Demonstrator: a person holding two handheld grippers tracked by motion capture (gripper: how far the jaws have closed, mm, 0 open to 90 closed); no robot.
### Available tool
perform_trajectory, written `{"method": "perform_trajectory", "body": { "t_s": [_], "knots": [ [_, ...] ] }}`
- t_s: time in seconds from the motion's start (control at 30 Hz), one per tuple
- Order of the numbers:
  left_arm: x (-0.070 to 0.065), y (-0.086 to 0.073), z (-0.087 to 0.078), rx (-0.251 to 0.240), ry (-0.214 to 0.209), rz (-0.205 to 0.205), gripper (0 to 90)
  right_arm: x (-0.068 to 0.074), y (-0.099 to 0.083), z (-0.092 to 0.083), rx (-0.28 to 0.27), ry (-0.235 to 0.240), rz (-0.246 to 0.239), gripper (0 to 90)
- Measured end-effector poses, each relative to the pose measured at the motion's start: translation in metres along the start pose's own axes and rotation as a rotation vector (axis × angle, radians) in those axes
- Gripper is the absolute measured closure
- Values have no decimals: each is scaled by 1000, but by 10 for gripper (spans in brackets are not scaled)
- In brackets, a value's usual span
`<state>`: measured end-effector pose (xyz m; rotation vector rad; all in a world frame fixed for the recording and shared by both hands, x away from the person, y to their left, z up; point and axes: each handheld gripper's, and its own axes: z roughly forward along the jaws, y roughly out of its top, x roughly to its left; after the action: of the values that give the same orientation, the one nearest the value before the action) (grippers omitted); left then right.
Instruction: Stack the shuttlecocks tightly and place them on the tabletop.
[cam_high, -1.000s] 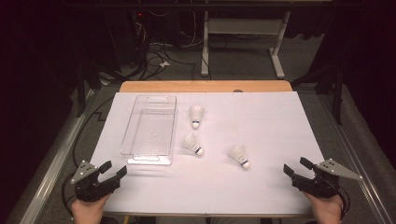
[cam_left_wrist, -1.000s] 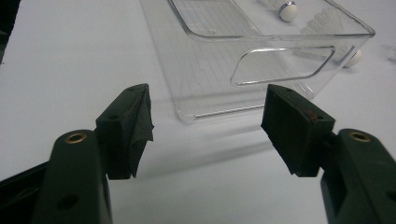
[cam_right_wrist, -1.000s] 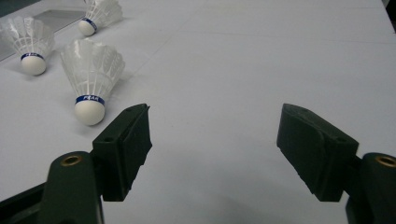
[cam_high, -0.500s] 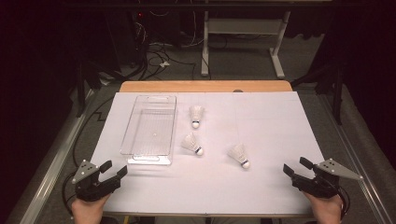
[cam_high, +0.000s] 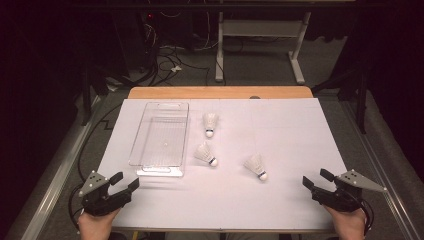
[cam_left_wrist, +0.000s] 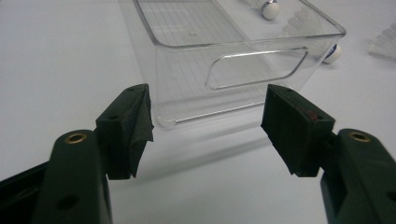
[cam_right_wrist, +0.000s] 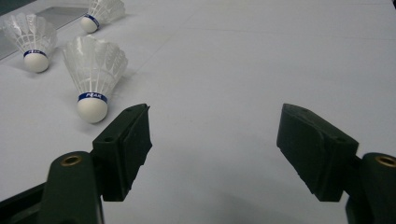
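Three white shuttlecocks lie on the white table cover: one at the back (cam_high: 210, 123), one in the middle (cam_high: 205, 153) and one toward the right (cam_high: 256, 165). A clear plastic bin (cam_high: 161, 137) stands empty to their left. My left gripper (cam_high: 124, 181) rests open at the front left corner, facing the bin's near end (cam_left_wrist: 233, 79), with nothing between its pads. At the front right my right gripper (cam_high: 315, 179) is open too, and the nearest shuttlecock (cam_right_wrist: 95, 70) lies just beyond its left pad, with the two others (cam_right_wrist: 31, 41) (cam_right_wrist: 103, 12) farther off.
The white cover (cam_high: 280, 130) leaves a wooden strip (cam_high: 220, 92) bare at the table's far edge. Beyond it are cables and a desk frame (cam_high: 260, 35) on a dark floor. A metal rail (cam_high: 50, 185) runs along the left side.
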<state>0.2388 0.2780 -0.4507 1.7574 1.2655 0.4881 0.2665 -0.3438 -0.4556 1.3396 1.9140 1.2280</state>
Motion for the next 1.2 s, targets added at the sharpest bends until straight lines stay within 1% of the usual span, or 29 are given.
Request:
{"method": "perform_trajectory", "body": {
  "t_s": [0.23, 0.3, 0.37, 0.47, 0.77, 1.0, 1.2],
  "knots": [
    [-10, 3, 0, 2, -14, 22, 342, 1, -1, 2, 17, 1, -8, 262],
    [-13, 4, 0, -4, -30, 18, 342, 1, -1, 2, 17, 2, -14, 264],
    [-14, 4, 1, -4, -34, 18, 343, 1, -1, 1, 15, 1, -16, 264],
    [-18, 4, 2, 0, -44, 26, 344, 1, -1, 2, 21, 4, -12, 264],
    [-27, 3, 8, 21, -80, 31, 350, 1, -1, 4, 24, 17, -16, 263],
    [-31, 4, 8, 22, -93, 34, 358, 2, -1, 4, 28, 18, -19, 262],
    [-35, 6, 11, 31, -103, 49, 362, 2, -1, 4, 29, 18, -20, 262]
  ]
}}
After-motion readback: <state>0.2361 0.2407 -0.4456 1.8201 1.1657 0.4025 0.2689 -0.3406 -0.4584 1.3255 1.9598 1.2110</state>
